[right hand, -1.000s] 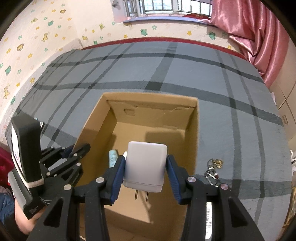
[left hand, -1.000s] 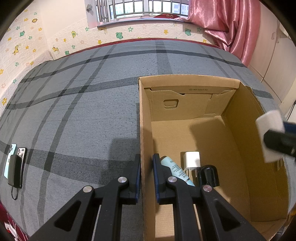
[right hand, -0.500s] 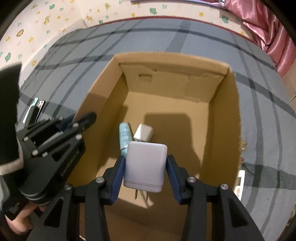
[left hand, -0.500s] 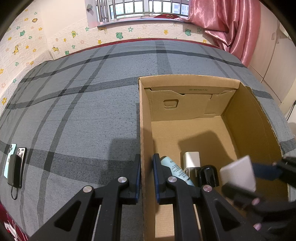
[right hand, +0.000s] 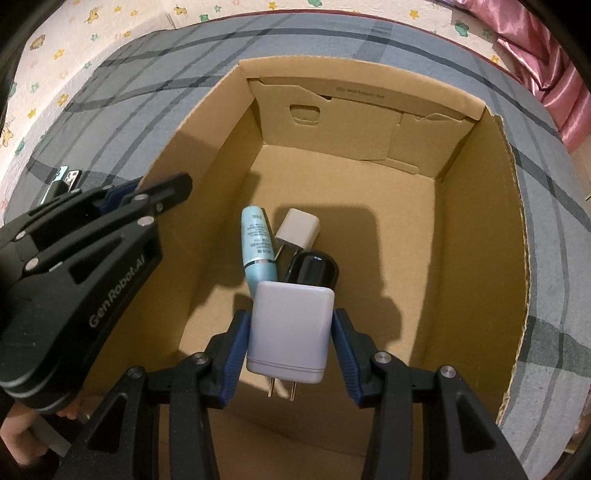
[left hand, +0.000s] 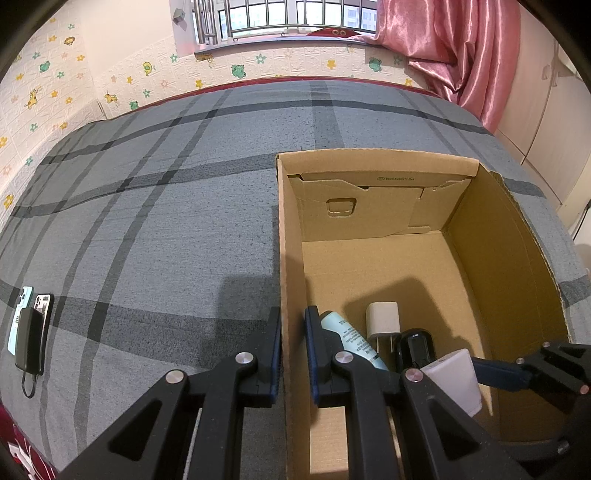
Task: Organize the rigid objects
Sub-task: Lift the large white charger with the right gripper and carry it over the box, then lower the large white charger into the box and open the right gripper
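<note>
A grey plaid bed (left hand: 166,221) carries an open cardboard box (right hand: 480,221). The left gripper (left hand: 291,350) is clamped together on the box's wall. The right gripper (right hand: 290,339) holds a large white charger (right hand: 290,332) in its fingers, low inside, above a blue tube (right hand: 256,243), black object (right hand: 314,269) and small charger (right hand: 297,229). Placing step; next, lower and release.

Grey plaid bedspread (left hand: 155,221); cartoon-sticker wall (left hand: 48,88) (white brick); barred window (left hand: 295,14); pink curtain (left hand: 458,48).
</note>
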`<state>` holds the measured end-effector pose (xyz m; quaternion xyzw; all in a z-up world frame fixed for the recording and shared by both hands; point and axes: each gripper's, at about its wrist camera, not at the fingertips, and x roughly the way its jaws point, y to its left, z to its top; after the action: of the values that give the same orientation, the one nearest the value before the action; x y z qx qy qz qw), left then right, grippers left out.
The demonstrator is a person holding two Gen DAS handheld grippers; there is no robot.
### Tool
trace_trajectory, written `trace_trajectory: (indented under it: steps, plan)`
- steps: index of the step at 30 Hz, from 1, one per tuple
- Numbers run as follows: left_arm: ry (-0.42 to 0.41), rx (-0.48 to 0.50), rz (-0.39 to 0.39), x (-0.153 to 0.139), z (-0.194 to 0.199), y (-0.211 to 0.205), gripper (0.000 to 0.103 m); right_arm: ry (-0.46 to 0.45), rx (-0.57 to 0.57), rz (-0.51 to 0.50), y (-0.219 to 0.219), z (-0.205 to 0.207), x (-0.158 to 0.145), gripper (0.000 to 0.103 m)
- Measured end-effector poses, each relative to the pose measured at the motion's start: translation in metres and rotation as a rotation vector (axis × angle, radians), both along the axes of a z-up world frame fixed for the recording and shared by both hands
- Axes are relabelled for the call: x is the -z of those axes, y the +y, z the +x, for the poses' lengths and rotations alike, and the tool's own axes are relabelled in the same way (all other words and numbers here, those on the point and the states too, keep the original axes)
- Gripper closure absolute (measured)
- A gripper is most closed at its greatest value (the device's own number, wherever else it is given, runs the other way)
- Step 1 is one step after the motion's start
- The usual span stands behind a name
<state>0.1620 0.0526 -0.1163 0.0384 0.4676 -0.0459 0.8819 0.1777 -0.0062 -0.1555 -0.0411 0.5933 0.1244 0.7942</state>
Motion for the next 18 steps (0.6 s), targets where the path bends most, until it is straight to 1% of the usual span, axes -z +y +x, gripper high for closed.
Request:
trace_trajectory:
  steps: [4, 10, 12, 18]
  plan:
    - [0.0, 0.0, 0.0, 0.0, -0.0001, 0.0, 0.09, 0.002, 0.0, -0.001, -0.0001, 0.0, 0.0001, 0.057]
    - [-0.003, -0.001, 0.004, 0.0001, -0.0007, -0.0012, 0.09, 0.007, -0.007, 0.007, -0.0014, -0.0011, 0.0022, 0.057]
    - [-0.003, -0.001, 0.005, 0.0002, -0.0008, -0.0016, 0.09, -0.003, -0.007, 0.01, -0.0015, -0.0016, 0.0003, 0.057]
    - [-0.003, -0.001, 0.007, 0.0003, -0.0007, -0.002, 0.09, -0.03, -0.004, 0.005, -0.0032, -0.004, -0.0065, 0.052]
